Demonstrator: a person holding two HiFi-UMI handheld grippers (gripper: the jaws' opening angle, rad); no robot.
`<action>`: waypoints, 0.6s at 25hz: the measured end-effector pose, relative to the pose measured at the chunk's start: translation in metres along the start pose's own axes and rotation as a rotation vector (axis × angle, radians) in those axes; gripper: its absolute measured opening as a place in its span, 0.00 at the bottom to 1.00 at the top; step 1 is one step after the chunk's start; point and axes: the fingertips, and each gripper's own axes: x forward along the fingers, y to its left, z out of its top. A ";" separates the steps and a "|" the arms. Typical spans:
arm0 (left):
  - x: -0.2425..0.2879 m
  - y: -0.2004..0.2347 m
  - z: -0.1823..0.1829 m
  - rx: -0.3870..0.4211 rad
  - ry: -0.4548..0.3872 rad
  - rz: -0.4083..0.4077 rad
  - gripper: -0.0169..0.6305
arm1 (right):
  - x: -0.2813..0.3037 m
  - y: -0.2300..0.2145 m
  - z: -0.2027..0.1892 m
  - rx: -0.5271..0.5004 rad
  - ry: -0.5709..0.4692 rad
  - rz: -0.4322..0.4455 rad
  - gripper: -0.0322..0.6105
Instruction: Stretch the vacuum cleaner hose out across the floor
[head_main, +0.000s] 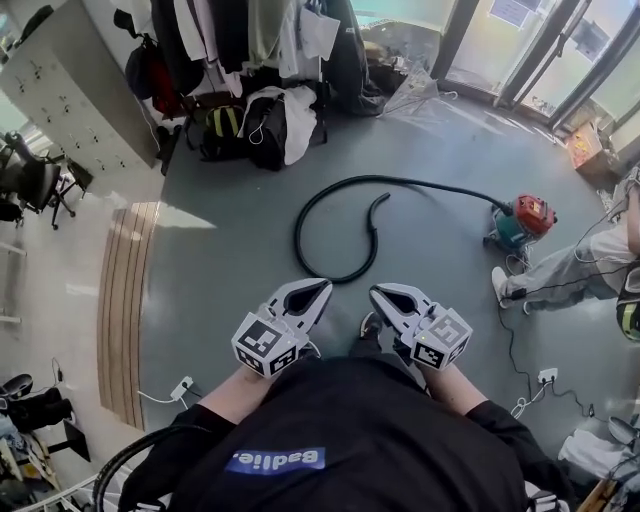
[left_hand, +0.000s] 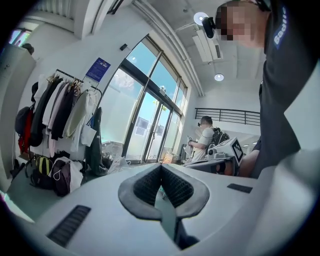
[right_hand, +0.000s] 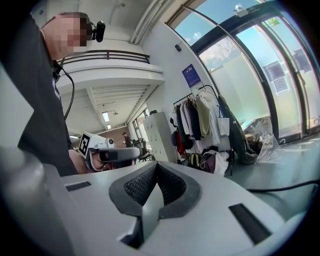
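Note:
A black vacuum hose (head_main: 330, 205) lies curled in a loop on the grey floor, its free end (head_main: 380, 200) curving back inside the loop. It runs right to a red and teal vacuum cleaner (head_main: 525, 218). A stretch of the hose (right_hand: 282, 188) shows low at the right of the right gripper view. My left gripper (head_main: 318, 290) and right gripper (head_main: 378, 293) are held side by side at waist height, well short of the loop. Both are shut with nothing between the jaws. In their own views each gripper (left_hand: 161, 167) (right_hand: 156, 166) points level across the room.
A clothes rack with bags (head_main: 250, 120) stands at the back, grey lockers (head_main: 75, 85) at the left. Another person's legs (head_main: 560, 275) lie at the right beside cables and a power strip (head_main: 546, 376). A wooden floor strip (head_main: 125, 300) runs along the left.

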 end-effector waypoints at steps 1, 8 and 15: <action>0.005 0.001 0.003 0.006 -0.004 0.015 0.04 | -0.001 -0.007 0.001 0.003 -0.001 0.009 0.06; 0.060 0.017 0.016 0.010 0.026 0.113 0.04 | -0.005 -0.077 0.026 -0.013 -0.006 0.080 0.06; 0.141 0.037 0.021 0.018 0.067 0.183 0.04 | -0.013 -0.169 0.024 0.025 0.035 0.128 0.06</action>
